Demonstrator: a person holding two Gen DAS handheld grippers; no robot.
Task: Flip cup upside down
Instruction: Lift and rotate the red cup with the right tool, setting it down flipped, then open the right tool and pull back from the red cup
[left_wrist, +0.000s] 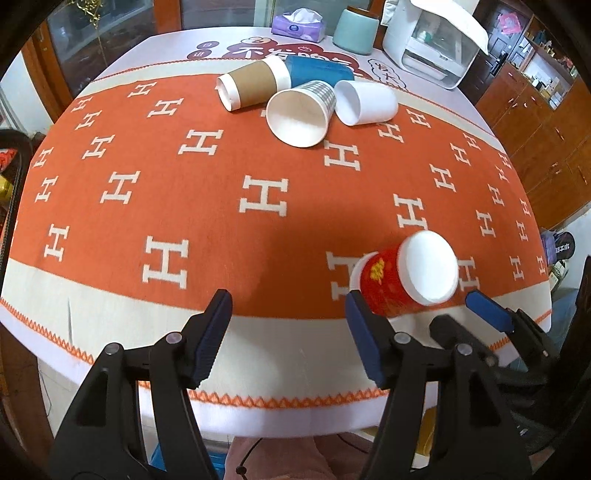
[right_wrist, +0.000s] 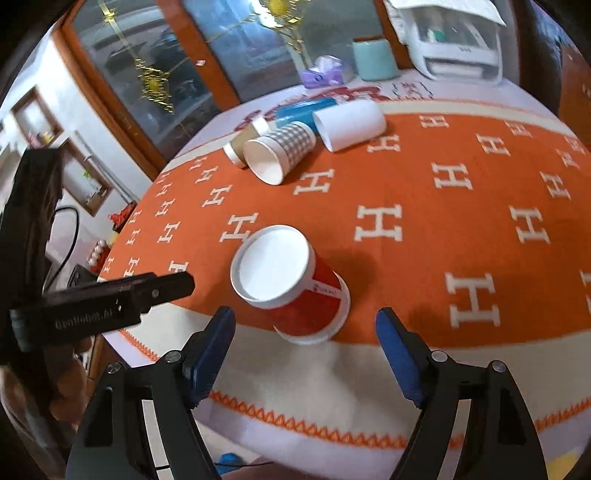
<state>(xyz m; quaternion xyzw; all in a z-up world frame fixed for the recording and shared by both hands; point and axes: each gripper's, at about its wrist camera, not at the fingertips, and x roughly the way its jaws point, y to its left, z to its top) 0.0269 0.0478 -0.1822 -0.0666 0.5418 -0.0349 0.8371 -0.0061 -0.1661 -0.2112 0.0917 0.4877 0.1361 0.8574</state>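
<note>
Red paper cup with white base: rests mouth-down, seemingly already flipped, near the front edge of the orange H-patterned tablecloth, between the spread, empty fingers of the right gripper; left gripper likewise spread, empty

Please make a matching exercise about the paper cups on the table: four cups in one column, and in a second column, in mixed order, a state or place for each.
Cups:
1. red cup
2. checked cup
3. brown cup
4. plain white cup

Descriptions:
A. on its side, rightmost in the far group
B. bottom up, near the front edge
C. on its side, open mouth facing the cameras
D. on its side, leftmost in the far group

Pairs: 1-B, 2-C, 3-D, 4-A
</note>
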